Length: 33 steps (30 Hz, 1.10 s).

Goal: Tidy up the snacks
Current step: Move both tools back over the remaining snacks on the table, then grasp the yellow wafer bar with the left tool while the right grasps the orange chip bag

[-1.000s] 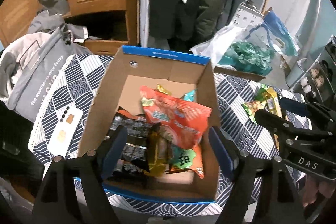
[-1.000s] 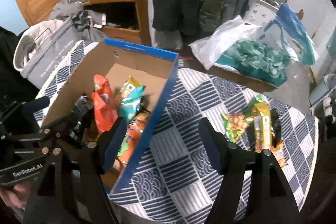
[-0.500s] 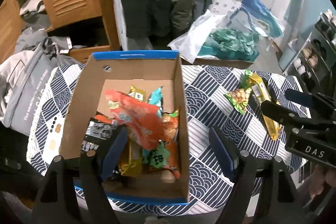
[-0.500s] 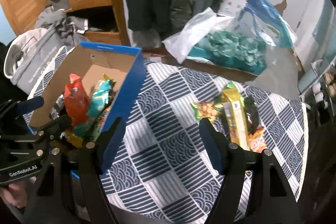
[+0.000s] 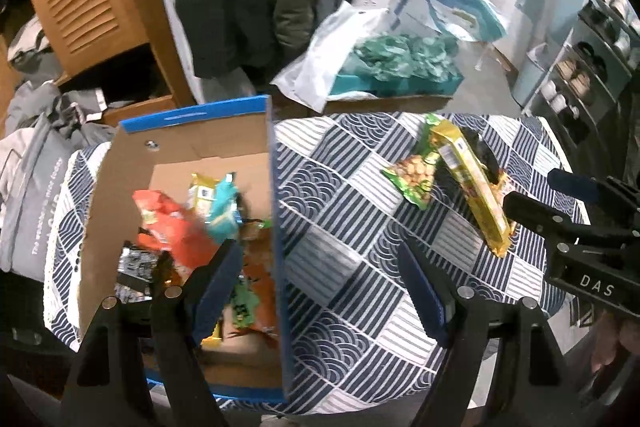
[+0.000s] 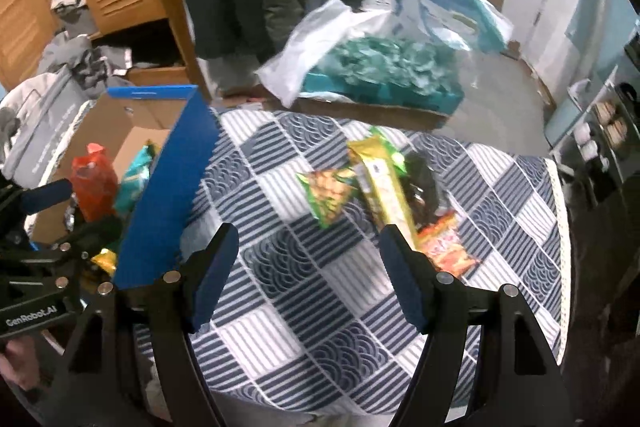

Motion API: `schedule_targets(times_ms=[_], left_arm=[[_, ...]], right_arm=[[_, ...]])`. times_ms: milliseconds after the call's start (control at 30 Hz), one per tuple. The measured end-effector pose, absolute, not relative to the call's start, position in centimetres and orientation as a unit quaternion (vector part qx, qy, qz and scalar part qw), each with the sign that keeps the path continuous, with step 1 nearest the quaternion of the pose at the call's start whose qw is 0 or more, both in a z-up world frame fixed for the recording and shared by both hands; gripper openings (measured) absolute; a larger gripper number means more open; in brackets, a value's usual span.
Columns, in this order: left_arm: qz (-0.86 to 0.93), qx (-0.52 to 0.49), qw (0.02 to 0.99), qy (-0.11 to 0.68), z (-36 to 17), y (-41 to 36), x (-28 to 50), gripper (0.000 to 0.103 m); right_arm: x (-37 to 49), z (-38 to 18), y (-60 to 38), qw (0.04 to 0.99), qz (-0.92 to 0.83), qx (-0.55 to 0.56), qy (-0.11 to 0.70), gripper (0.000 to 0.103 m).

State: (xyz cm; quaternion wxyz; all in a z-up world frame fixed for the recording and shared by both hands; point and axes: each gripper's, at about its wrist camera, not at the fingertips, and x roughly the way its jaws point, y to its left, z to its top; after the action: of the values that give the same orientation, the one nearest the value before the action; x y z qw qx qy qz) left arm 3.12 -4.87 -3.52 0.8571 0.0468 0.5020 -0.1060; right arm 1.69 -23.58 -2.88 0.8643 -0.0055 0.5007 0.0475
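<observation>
Both claws shifted box→table; snacks just ahead.

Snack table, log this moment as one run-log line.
left gripper: open, empty | right gripper: open, empty | blue-rimmed cardboard box: part-filled | long yellow snack packet: on checked tablecloth

Glossy foil snack packets, matt cardboard box
</observation>
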Motion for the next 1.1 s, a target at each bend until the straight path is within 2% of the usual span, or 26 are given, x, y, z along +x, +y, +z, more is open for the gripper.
schedule_targets(times_ms=[567,1100], left_arm=[[-0.122,0.053,0.820,0.557,-7.0,-12.7,6.2,0.081],[-0.086,0.009,0.789,0.609,-13.0,-19.9,9.9,0.081]], right_arm=[[4.4,-5.6,-35.7,0.829,0.013,0.028,0.558,0.072],[7.9,-14.3,-40.2,0.790,0.023,0.007,0.613,0.072]])
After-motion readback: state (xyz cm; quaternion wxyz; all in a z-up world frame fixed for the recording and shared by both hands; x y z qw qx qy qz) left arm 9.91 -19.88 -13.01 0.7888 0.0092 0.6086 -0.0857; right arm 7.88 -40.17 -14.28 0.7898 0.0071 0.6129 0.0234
